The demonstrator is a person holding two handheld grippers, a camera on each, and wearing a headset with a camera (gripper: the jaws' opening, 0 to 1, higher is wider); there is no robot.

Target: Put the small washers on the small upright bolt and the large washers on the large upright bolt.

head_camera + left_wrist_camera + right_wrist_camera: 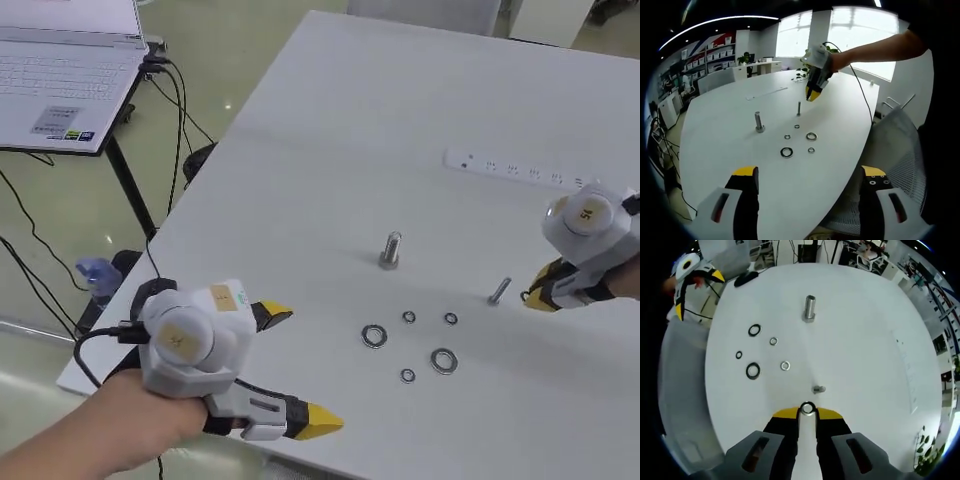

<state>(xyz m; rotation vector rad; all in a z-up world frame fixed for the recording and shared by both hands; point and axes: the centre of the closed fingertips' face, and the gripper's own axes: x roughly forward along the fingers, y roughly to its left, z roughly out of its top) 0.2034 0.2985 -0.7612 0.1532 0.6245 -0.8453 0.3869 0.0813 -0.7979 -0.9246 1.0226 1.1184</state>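
Pinching a washer (pixel 801 409), seemingly a small one, between the closed jaws of the right gripper (pixel 807 413), just short of the small bolt (pixel 818 389) standing straight ahead. Farther ahead, the large bolt (pixel 810 308), upright. Ahead and left of that gripper, flat on the table (pixel 865 340): two large washers (pixel 753 371) and three small washers (pixel 785 365). Left gripper (pixel 809 172) spread wide, empty, well back from the washers.

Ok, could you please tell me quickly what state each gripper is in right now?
Left gripper: jaws open, holding nothing.
Right gripper: jaws shut on a washer.
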